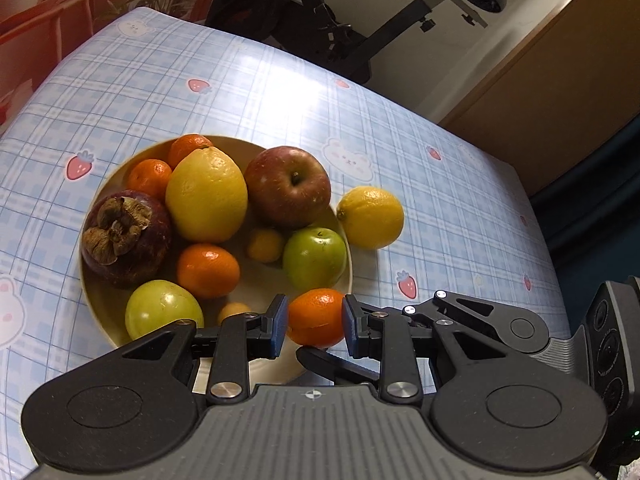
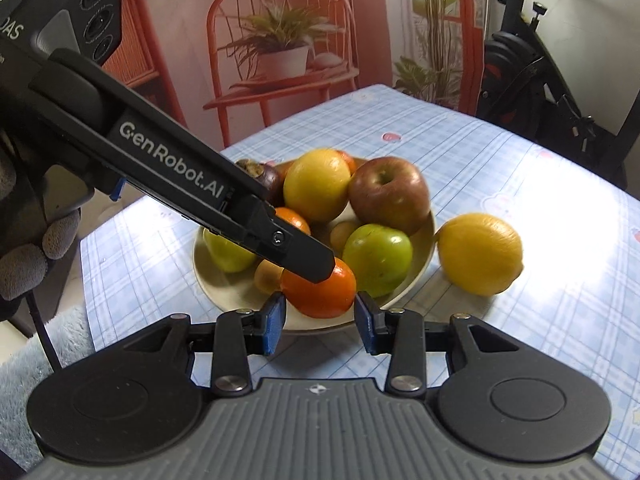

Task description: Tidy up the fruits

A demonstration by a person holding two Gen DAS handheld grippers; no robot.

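Note:
A cream plate point(image 1: 256, 148) point(image 2: 424, 240) on the blue checked tablecloth holds a red apple point(image 1: 288, 186), a lemon point(image 1: 206, 194), a mangosteen point(image 1: 126, 236), green fruits and several oranges. A second lemon point(image 1: 370, 216) point(image 2: 480, 254) lies on the cloth beside the plate. My left gripper point(image 1: 315, 320) is shut on an orange point(image 1: 316, 316) point(image 2: 320, 292) at the plate's near rim. My right gripper point(image 2: 320, 318) is open, its pads either side of the same orange without touching it. The left gripper's finger point(image 2: 308, 256) lies across the orange's top in the right wrist view.
An exercise bike point(image 1: 320, 20) point(image 2: 552, 92) stands beyond the table's far edge. A wooden cabinet point(image 1: 560, 80) is at the right. The right gripper's body point(image 1: 612, 344) shows at the right edge of the left wrist view. A gloved hand point(image 2: 24, 248) holds the left gripper.

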